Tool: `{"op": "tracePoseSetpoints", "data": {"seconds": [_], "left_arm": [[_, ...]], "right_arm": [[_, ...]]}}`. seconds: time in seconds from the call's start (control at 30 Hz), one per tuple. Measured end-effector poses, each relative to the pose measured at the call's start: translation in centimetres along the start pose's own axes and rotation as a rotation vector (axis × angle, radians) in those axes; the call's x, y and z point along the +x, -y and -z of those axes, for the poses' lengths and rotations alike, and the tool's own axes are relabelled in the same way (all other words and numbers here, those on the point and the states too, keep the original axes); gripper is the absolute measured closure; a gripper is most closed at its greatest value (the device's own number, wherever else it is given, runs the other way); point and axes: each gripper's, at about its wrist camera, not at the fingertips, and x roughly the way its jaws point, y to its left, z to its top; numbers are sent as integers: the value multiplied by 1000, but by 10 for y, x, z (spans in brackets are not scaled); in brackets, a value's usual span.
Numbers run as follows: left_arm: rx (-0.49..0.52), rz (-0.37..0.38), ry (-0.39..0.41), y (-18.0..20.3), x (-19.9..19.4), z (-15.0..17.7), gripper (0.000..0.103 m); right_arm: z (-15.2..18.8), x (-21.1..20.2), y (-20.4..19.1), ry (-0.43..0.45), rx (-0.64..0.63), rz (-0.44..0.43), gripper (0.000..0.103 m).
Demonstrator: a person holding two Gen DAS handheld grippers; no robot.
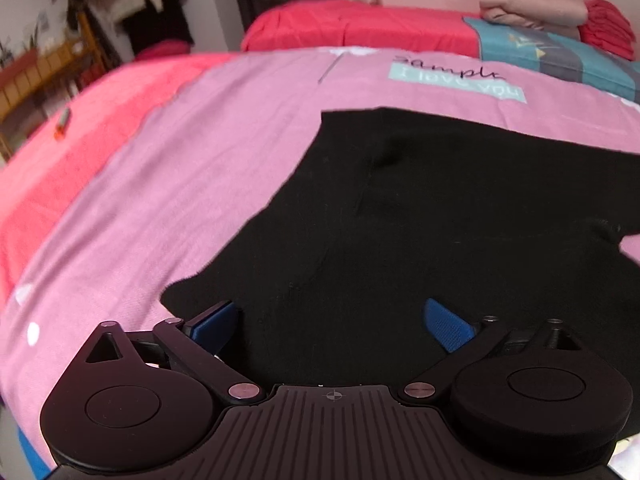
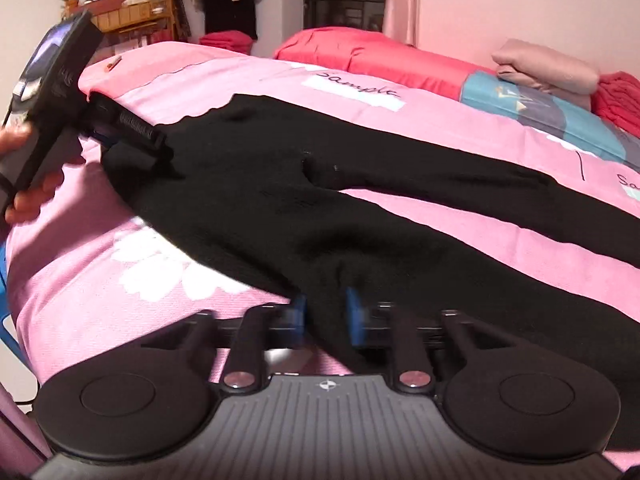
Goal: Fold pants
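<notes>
Black pants (image 2: 320, 184) lie spread flat on the pink bed cover (image 2: 440, 216), waist at the left and both legs running off to the right. In the right wrist view my right gripper (image 2: 327, 311) sits at the near edge of the closer leg, its blue pads (image 2: 354, 314) pinched on a fold of the black fabric. A hand holds my left gripper (image 2: 160, 146) at the waist end. In the left wrist view my left gripper (image 1: 332, 320) stands wide open just above the pants (image 1: 400, 220), with nothing gripped.
A red bedspread (image 1: 360, 28) lies behind, with a folded beige blanket (image 2: 548, 68), a red pillow (image 2: 620, 100) and a teal pillow (image 2: 520, 100) at the far right. A small orange object (image 1: 62, 122) lies on the bed's left side. Beyond that side stands a wooden shelf (image 2: 128, 12).
</notes>
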Motion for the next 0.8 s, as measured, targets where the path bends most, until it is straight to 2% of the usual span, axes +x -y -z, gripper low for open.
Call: {"op": "tracePoseSetpoints", "data": {"seconds": [0.1,0.17,0.2,0.23,0.3,0.37,0.43,0.47,0.5,0.53,0.57,0.63,0.67,0.73,0.77,0.8], "left_arm": [[11,7,13,-7,-5,6,0],[-7,22,14,-14,-6,9,0],[-23,31,9,-18,-5,9,0],[-36,39,4,-19,-3,8,0],[-37,31,-1,-17,-1,6,0],[-23,17,-3,-13,-1,4,0],[-20,27,-9,-16,0,3,0],[-29,36,-13,-18,1,3,0],[-38,44,-16,-20,1,4,0],[-40,45,-18,-20,2,3,0],[-39,40,-19,-19,2,3,0],[-41,29,-22,-17,2,2,0],[-44,27,-24,-17,2,2,0],[-53,27,-22,-17,3,2,0],[-57,26,-19,-17,3,3,0],[-59,24,-15,-17,2,4,0]], "right_arm": [[7,-18,-7,-38,-107,-34,82],[8,-27,5,-50,-60,-62,81],[7,-32,14,-39,-9,-76,74],[6,-37,24,-13,41,-76,55],[7,-46,44,67,136,-14,29],[14,-45,62,86,189,66,30],[27,-39,81,8,230,178,35],[36,-42,92,0,253,175,36],[44,-53,101,37,285,130,37],[48,-62,110,41,329,127,37],[50,-71,119,47,374,162,36],[54,-85,134,76,440,317,33],[56,-91,143,98,492,335,33],[62,-101,162,140,631,297,31],[66,-101,170,140,673,273,30],[70,-97,177,104,682,256,31]]}}
